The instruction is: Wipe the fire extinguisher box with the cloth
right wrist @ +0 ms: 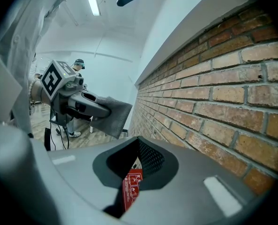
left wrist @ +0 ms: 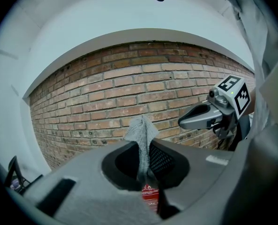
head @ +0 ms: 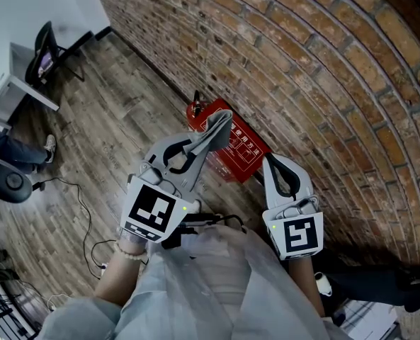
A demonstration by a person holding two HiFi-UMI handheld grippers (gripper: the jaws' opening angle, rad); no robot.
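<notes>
The fire extinguisher box (head: 243, 153) is red and lies on the wooden floor (head: 117, 126) at the foot of the brick wall (head: 323, 69), low in front of both grippers. The grey cloth (head: 219, 127) hangs above it and, as far as I can judge, does not touch it yet. The left gripper (head: 210, 139) has its jaws closed on the cloth, with a loose fold standing out past the tips. The right gripper (head: 268, 163) is beside it, its jaws together and holding nothing. I think the pinch is narrow, so friction during a stroke could pull the cloth out. The hard tips might then scrape the box, or the unheld box might slide.
</notes>
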